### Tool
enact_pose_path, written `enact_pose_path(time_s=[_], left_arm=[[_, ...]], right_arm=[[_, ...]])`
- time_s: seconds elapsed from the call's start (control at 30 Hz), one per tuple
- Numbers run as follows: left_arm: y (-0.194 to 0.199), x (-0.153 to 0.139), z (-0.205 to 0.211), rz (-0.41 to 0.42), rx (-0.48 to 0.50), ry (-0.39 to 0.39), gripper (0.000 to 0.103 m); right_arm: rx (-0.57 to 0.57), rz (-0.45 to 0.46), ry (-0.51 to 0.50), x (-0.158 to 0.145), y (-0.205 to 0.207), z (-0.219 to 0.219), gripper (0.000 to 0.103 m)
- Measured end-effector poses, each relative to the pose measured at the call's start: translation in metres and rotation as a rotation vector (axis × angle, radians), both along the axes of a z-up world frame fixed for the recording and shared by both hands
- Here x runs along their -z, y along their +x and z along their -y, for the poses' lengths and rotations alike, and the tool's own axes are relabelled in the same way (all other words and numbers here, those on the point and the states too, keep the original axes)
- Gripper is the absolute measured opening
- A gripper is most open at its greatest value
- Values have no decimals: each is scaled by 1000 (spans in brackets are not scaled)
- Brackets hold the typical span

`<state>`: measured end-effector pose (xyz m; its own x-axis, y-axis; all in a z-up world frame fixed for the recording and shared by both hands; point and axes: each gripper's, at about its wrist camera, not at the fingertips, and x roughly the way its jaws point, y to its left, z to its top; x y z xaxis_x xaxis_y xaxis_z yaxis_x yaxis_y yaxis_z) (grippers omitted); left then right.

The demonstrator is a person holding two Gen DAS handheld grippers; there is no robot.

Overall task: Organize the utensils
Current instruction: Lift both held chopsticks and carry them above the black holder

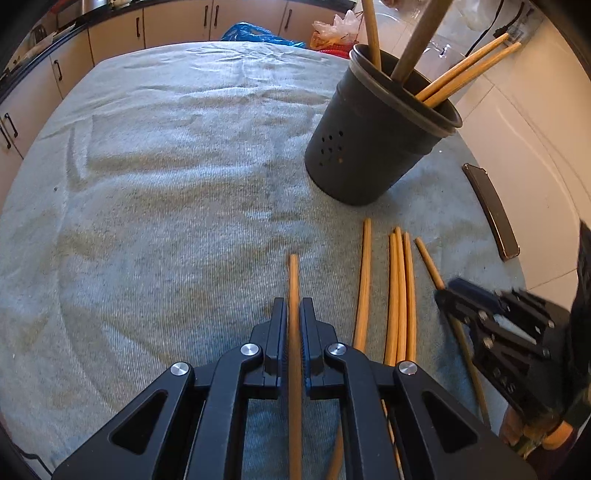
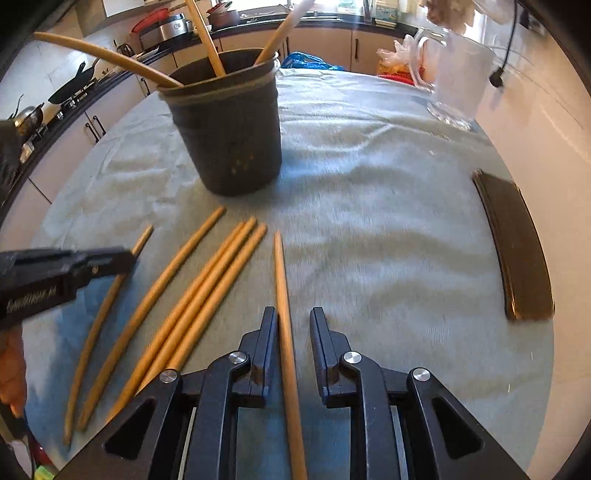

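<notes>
My left gripper point(image 1: 293, 314) is shut on a wooden chopstick point(image 1: 294, 273) that runs straight out between its pads, low over the grey towel point(image 1: 166, 166). To its right, several loose chopsticks point(image 1: 400, 295) lie side by side on the cloth. A dark perforated utensil holder point(image 1: 376, 140) stands upright behind them with wooden sticks and handles in it. My right gripper point(image 2: 293, 314) is open around another chopstick point(image 2: 281, 273), which rests against the left finger with a gap to the right one. The left gripper point(image 2: 127, 256) shows at that view's left edge.
A dark flat phone-like slab point(image 2: 517, 251) lies near the towel's right edge. A clear glass jug point(image 2: 458, 81) stands at the far right, beside plastic bags point(image 1: 255, 33). Kitchen cabinets and a stove surround the table.
</notes>
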<state>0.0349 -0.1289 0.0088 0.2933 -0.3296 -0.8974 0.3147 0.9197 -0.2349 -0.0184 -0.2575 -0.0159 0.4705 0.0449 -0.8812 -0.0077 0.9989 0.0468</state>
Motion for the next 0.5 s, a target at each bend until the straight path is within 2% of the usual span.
enact_pose_path(time_s=[0.17, 0.2, 0.23, 0.33, 0.4, 0.5], left_arm=[[1, 0, 0, 34, 7, -14, 7], [0, 0, -1, 44, 10, -15, 7], [-1, 0, 0, 55, 15, -10, 5], [-6, -4, -5, 67, 6, -8, 5], [-11, -12, -9, 90, -7, -10, 5], [-28, -41, -17, 175, -12, -21, 5]], right_arm=[[5, 33, -19, 1, 13, -5, 19], [4, 42, -22, 1, 13, -7, 18], [1, 47, -25, 1, 14, -8, 8], [12, 49, 12, -1, 14, -5, 6], [25, 64, 50, -6, 11, 2, 6], [30, 108, 75, -21, 1, 6, 6]])
